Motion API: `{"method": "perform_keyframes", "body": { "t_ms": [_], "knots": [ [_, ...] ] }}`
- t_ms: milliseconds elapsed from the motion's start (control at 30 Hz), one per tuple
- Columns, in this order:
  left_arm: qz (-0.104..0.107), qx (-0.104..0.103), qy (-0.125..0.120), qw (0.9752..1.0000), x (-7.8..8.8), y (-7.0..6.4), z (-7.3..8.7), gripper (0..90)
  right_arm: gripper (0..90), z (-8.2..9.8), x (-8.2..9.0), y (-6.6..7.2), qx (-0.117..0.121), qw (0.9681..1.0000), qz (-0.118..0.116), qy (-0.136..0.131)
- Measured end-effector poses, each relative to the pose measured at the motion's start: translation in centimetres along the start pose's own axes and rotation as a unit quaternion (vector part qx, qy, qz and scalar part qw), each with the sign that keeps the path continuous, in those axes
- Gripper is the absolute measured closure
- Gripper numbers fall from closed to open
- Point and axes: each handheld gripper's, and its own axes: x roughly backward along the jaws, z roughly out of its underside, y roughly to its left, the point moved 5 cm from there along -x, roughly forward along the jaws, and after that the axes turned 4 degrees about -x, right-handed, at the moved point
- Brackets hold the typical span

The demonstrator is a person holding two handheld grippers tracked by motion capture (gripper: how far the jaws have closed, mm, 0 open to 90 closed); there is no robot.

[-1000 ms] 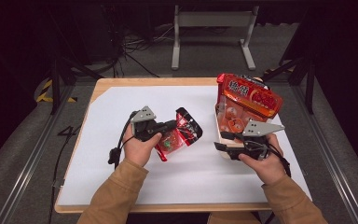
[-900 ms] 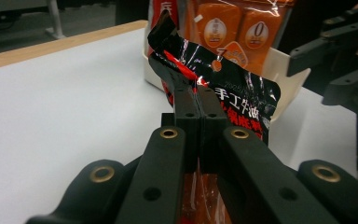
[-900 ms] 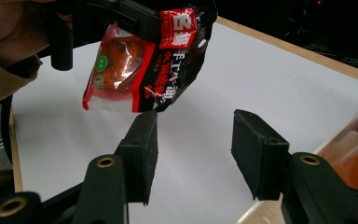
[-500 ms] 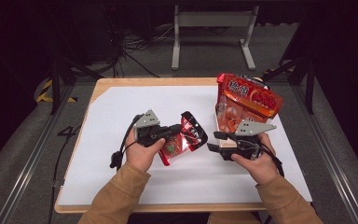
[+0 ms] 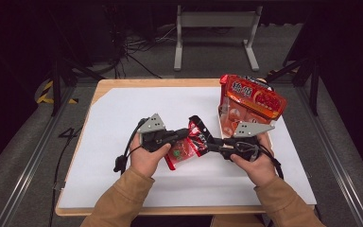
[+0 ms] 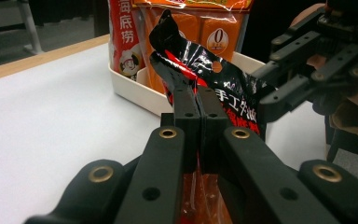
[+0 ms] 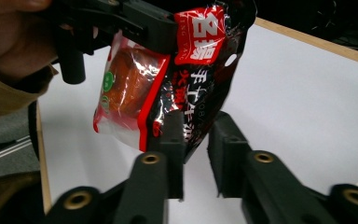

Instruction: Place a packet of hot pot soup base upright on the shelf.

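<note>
White paper covers the wooden table (image 5: 123, 90), with dark floor and a metal stand behind it at 12 o'clock. Near the table's centre, a small red-and-black snack packet (image 5: 189, 144) is held off the surface, clamped in the tightly closed left gripper (image 5: 182, 135). From 3 o'clock, the right gripper (image 5: 212, 144) is brought to the packet's edge; its jaws have just been closing, yet a gap is seen between them with the packet's edge against one. At 1 o'clock, a large orange bag (image 5: 250, 101) stands in a white tray (image 6: 135, 91).
</note>
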Motion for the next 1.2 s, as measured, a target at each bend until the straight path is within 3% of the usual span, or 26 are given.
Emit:
{"method": "perform_keyframes", "body": {
  "t_ms": [67,233,367,500,533,600,800,933,1000,1033,1067,1100,1133,1167,1200],
  "knots": [
    [0.007,0.002,0.000,1.0000,0.0,-0.1,0.0,88.8,89.0,-0.2,0.3,0.0,-0.003,1.0000,-0.006,-0.004],
    [0.019,0.009,-0.002,0.9998,0.0,-0.2,0.1,88.0,89.9,-0.4,0.9,0.2,-0.001,1.0000,-0.001,-0.005],
    [0.019,0.001,0.018,0.9997,0.2,0.1,0.5,79.9,90.0,-0.9,1.9,0.1,0.020,0.9997,0.015,-0.003],
    [0.016,-0.006,0.022,0.9996,-0.1,0.1,0.4,50.6,90.0,-1.1,2.1,0.5,0.060,0.9974,0.033,0.023],
    [0.008,-0.014,0.027,0.9995,-0.2,0.1,0.4,50.6,90.0,-1.1,2.1,0.5,0.060,0.9974,0.033,0.023],
    [-0.007,-0.039,0.038,0.9985,-0.4,0.3,0.4,32.0,90.0,-1.0,2.0,0.9,0.084,0.9950,0.038,0.040],
    [0.000,-0.056,0.038,0.9977,-0.8,0.2,0.3,21.3,90.0,-1.0,2.0,1.4,0.113,0.9918,0.024,0.055],
    [0.019,-0.075,0.037,0.9963,-1.0,-0.2,0.2,16.0,90.0,-1.2,2.0,2.4,0.139,0.9888,0.000,0.055],
    [0.057,-0.085,0.034,0.9942,-1.3,-1.2,0.2,16.8,90.0,-1.2,2.0,2.9,0.156,0.9862,-0.007,0.055],
    [0.057,-0.085,0.034,0.9942,-1.3,-1.2,0.2,18.6,90.0,-1.2,2.0,2.9,0.156,0.9862,-0.007,0.055],
    [0.071,-0.093,0.038,0.9924,-1.5,-1.6,0.2,18.6,90.0,-1.2,1.9,2.9,0.158,0.9860,-0.009,0.054],
    [0.089,-0.102,0.046,0.9898,-1.6,-2.2,0.3,24.5,90.0,-1.3,1.9,3.0,0.159,0.9859,-0.010,0.050],
    [0.089,-0.102,0.046,0.9898,-1.6,-2.2,0.3,28.7,90.0,-1.3,1.9,3.0,0.159,0.9859,-0.010,0.050],
    [0.101,-0.106,0.048,0.9880,-1.7,-2.4,0.3,28.7,90.0,-1.3,2.0,3.0,0.159,0.9860,-0.009,0.048],
    [0.112,-0.106,0.050,0.9868,-1.7,-2.6,0.3,34.5,90.0,-1.4,2.0,2.9,0.159,0.9862,-0.007,0.045]
  ]
}}
